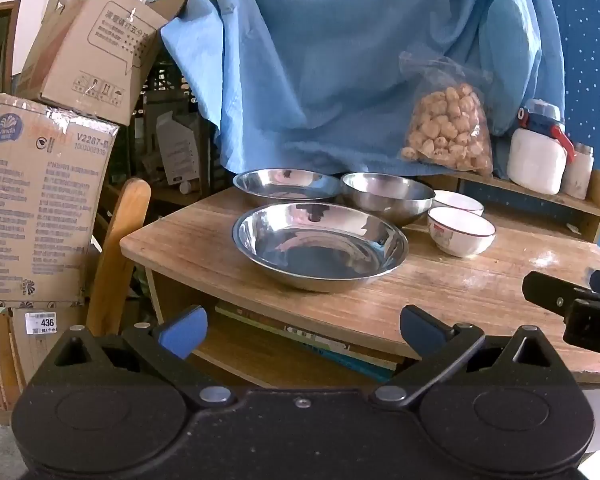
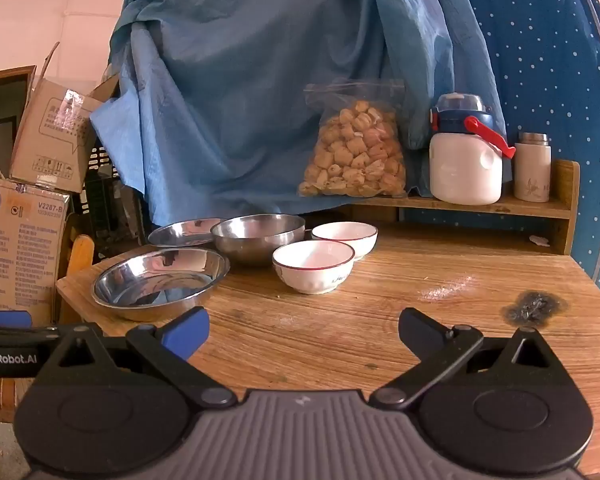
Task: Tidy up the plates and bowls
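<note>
On the counter (image 2: pixel 340 340), sitting clustered: thin, slippery, light steel plates (image 1: pixel 320 246) and brittle ceramic bowls (image 2: pixel 313 266), gripping best at rims; both tools (image 1: pixel 302 332) (image 2: pixel 303 334) gaping wide, empty.

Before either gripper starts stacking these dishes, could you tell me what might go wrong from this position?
1. The near steel plate sits close to the table's front-left corner; a nudge from the open left gripper could push it off.
2. The two white ceramic bowls sit very close together; the open right gripper pinching one rim may knock the other.
3. The steel bowl looks smooth and may slip.
</note>
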{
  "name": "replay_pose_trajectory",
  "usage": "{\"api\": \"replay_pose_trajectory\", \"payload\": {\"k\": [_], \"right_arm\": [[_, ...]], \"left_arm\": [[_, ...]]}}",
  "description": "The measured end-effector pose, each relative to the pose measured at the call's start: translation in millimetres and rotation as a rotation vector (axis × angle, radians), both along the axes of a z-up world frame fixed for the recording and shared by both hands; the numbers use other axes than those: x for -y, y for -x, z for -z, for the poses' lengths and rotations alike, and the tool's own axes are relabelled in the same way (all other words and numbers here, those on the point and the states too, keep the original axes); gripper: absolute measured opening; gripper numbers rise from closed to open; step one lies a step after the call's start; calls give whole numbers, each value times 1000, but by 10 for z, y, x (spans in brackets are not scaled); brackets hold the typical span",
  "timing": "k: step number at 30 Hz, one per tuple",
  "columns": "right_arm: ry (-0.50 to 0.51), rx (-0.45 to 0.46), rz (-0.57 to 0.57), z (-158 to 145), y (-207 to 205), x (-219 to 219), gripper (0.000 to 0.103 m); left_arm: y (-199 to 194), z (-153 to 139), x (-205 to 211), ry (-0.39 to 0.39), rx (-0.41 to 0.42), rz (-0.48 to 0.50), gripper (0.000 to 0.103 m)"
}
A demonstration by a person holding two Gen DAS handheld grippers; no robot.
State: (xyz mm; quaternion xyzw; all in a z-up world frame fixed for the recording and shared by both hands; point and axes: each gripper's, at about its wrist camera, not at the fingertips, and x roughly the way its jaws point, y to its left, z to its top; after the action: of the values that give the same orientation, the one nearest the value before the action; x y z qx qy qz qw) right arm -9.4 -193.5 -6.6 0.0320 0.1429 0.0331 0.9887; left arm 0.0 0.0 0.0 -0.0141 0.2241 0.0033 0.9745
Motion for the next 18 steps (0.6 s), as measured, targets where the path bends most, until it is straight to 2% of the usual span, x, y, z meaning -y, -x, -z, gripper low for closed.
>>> {"api": "replay_pose_trajectory", "payload": {"k": [18], "right_arm": [[2,-5,2,2,-4,-2,103]], "left_arm": [[-23,25,-19,2,-8,-3,102]]}}
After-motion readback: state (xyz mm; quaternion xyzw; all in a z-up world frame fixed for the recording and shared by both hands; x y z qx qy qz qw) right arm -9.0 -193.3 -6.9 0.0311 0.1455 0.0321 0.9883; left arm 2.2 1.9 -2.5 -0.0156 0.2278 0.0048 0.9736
